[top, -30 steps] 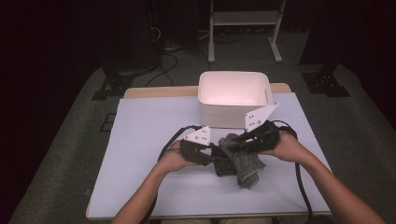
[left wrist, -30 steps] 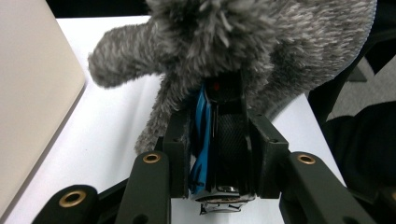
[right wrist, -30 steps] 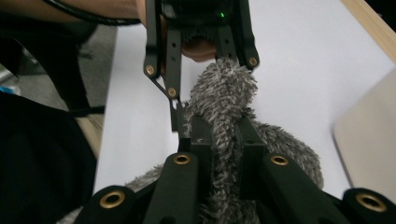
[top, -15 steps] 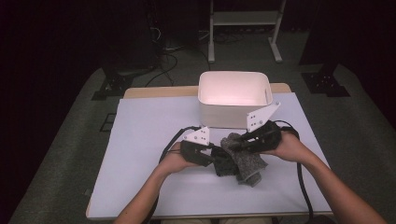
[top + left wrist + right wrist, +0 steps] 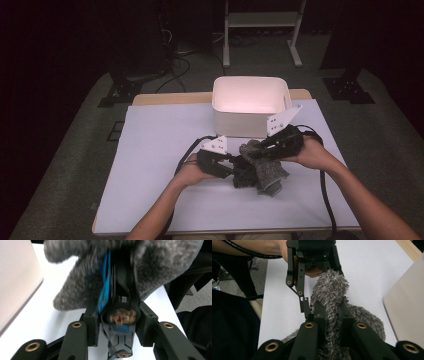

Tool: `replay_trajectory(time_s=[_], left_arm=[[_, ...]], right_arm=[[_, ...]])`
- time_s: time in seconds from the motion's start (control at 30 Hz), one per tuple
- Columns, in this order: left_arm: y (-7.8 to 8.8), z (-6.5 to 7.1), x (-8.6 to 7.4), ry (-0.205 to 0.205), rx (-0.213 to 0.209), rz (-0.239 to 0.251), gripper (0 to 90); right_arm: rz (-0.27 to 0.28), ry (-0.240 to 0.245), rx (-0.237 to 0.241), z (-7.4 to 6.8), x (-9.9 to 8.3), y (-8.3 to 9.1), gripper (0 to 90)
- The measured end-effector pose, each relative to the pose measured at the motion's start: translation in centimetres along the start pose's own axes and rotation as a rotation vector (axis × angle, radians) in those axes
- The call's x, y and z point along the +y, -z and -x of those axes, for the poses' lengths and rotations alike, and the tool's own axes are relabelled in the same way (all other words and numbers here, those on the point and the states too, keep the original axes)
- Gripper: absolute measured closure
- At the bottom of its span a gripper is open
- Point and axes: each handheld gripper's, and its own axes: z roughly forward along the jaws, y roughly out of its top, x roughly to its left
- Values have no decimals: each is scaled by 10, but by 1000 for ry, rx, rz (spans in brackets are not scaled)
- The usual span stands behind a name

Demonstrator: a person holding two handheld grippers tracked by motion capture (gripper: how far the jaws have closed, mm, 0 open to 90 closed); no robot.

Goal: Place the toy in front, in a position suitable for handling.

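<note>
While the high view gives the grey fuzzy sock [image 5: 264, 170] only as a rumpled lump between the two hands, the right gripper view shows its pile close up [image 5: 332, 297], white-flecked grey, squeezed between that gripper's two black jaws. The right gripper [image 5: 265, 146] is clenched on the sock. The left gripper view shows what the others hide: the sock [image 5: 82, 287] hangs just ahead of its jaws, and between them sits the tip of the other gripper's jaw, black with a blue strip [image 5: 103, 290] along it. The left gripper [image 5: 239, 172] has just been opening its jaws; whether its pads press on the jaw tip or on the sock I cannot tell.

On the tabletop the sock lies slightly right of the middle, closer to the near edge than to the far one, just in front of the white bin [image 5: 250, 106]. That bin stands at the middle of the far edge, open side up. In the left gripper view its wall [image 5: 17, 277] fills the left side; in the right gripper view a corner [image 5: 409, 297] of it shows at the right.

Counted: one sock, one bin, two grippers, two hands, one white sheet [image 5: 160, 150] covering the tabletop, and one black cable [image 5: 325, 195] trailing from the right gripper toward the near edge.
</note>
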Motion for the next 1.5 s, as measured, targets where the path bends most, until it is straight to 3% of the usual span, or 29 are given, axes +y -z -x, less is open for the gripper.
replay_trajectory(time_s=[0.2,0.3,0.4,0.5,0.53,0.6,0.73,0.97,1.2,1.3,1.5], left_arm=[[-3,0,-7,20,11,32,577],[-9,-1,-9,33,21,9,512],[-11,1,-12,25,8,17,555],[-12,0,-13,60,-2,24,560],[-14,-1,-13,79,-4,4,555],[-17,0,-14,72,-1,-8,526],[-16,2,-16,58,-6,3,563],[-10,4,-12,28,-14,-37,568],[14,3,-11,11,7,-77,568],[25,3,-15,6,19,-104,570],[29,4,-22,5,24,-61,572]], right_arm=[[4,-11,-15,2,-4,2,803],[8,-5,-5,2,-5,3,803],[4,-7,-4,-2,-4,2,802],[6,2,-1,-2,-4,3,802],[5,7,-4,-2,-4,3,802],[5,10,0,-4,-4,2,802],[5,15,5,-7,-3,2,802],[4,43,7,-14,3,-1,801],[25,50,14,-13,9,-6,801],[6,39,14,-12,4,-11,801],[25,7,41,-9,-5,-18,801]])
